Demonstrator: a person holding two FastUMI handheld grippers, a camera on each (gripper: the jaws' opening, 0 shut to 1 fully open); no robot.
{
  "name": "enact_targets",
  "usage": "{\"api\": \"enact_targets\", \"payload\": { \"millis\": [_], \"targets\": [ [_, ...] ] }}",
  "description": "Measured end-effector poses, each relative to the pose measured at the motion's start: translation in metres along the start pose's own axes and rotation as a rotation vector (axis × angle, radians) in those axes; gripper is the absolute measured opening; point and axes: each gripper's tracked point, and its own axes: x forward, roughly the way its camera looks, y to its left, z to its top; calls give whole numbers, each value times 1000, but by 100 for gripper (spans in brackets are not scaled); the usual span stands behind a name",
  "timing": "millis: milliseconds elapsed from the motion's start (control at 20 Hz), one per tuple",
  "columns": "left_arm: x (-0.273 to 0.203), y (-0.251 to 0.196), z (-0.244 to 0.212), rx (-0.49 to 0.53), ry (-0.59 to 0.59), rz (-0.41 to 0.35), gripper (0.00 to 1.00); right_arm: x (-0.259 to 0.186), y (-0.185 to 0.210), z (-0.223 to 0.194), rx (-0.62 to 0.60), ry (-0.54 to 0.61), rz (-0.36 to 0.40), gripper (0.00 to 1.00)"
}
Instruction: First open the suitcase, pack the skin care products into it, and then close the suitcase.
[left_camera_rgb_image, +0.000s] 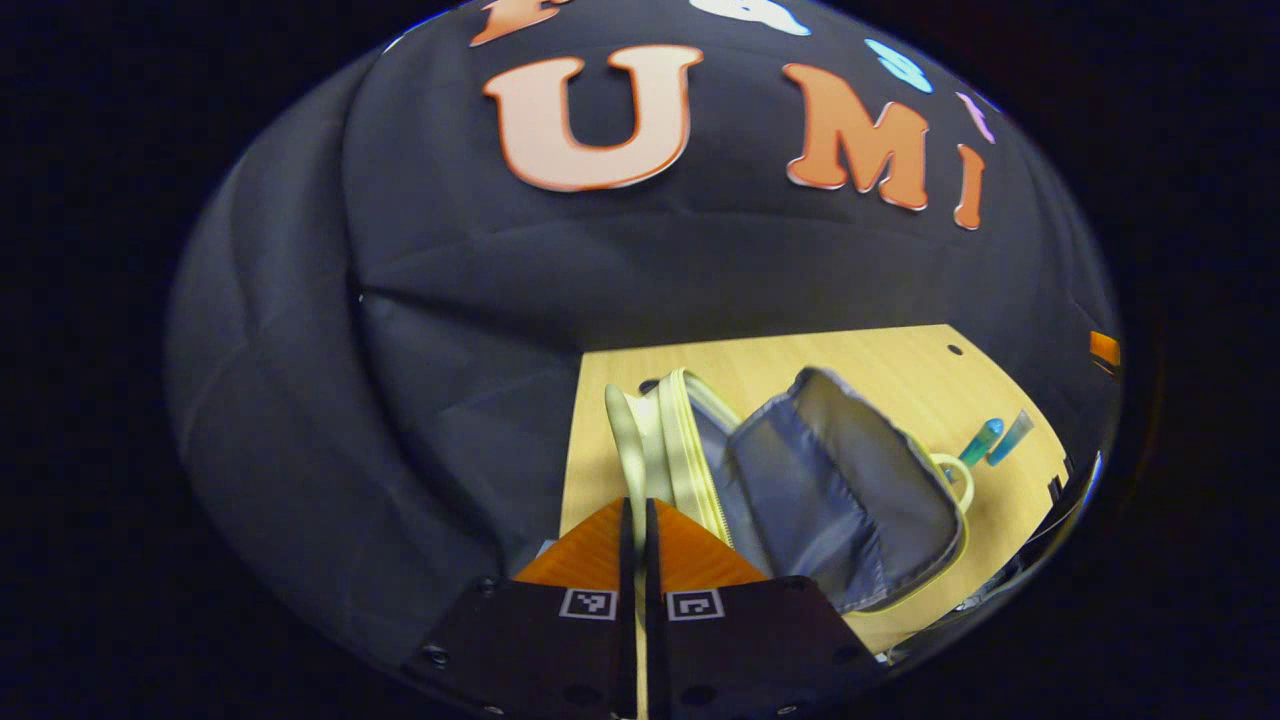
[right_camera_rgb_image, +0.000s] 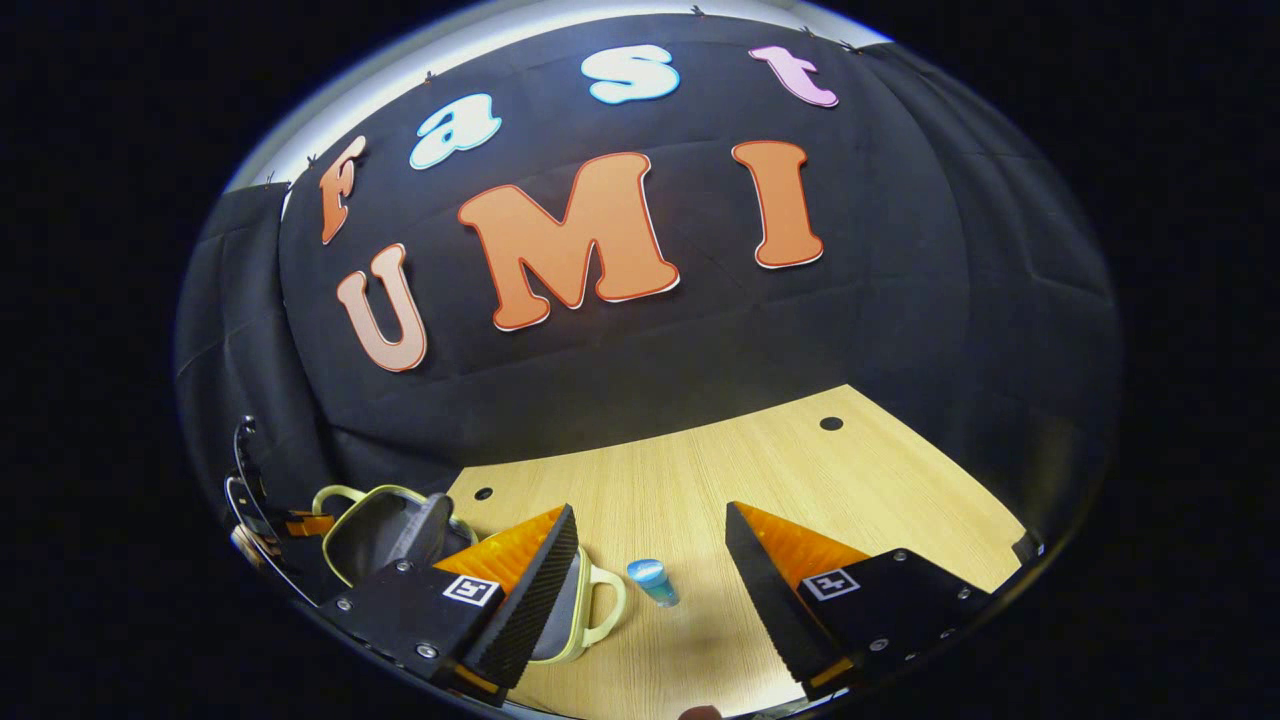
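Between my right gripper (right_camera_rgb_image: 650, 590) fingers, at twelve o'clock and just ahead: skin care tube (right_camera_rgb_image: 653, 581), standing on the table (right_camera_rgb_image: 760, 470), its long axis roughly upright. Right jaws spread wide, holding nothing; I judge this the nearer hand. Suitcase (right_camera_rgb_image: 385, 535) at nine o'clock, lid open. Left gripper (left_camera_rgb_image: 638, 520) pressed shut, seemingly empty, beside the suitcase edge.

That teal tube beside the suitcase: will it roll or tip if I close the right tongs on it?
The teal tube looks round and slim, lying on bare wood table, so a nudge would probably roll it. Its smooth surface may slip. The right tongs stand open around it, so a centred squeeze seems safest.
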Motion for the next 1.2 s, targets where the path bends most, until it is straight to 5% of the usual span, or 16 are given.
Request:
{"api": "enact_targets", "payload": {
  "millis": [650, 850, 1000, 1150, 1200],
  "targets": [
    [82, 79, -166, -173, 260, 43, 8, -3, 29, -5, -61, 26, -19, 94],
    [92, 101, -171, -116, 278, 186, 41, -4, 13, -7, -84, 28, -47, 94],
    [64, 110, -137, -51, 215, 272, 93, 0, -9, -7, -111, 16, -84, 94],
    [34, 93, -77, 32, 75, 360, 89, 7, -31, -10, -136, 13, -99, 95],
    [25, 81, -54, 57, 24, 383, 95, 10, -36, -12, -147, 15, -95, 95]
  ]
}}
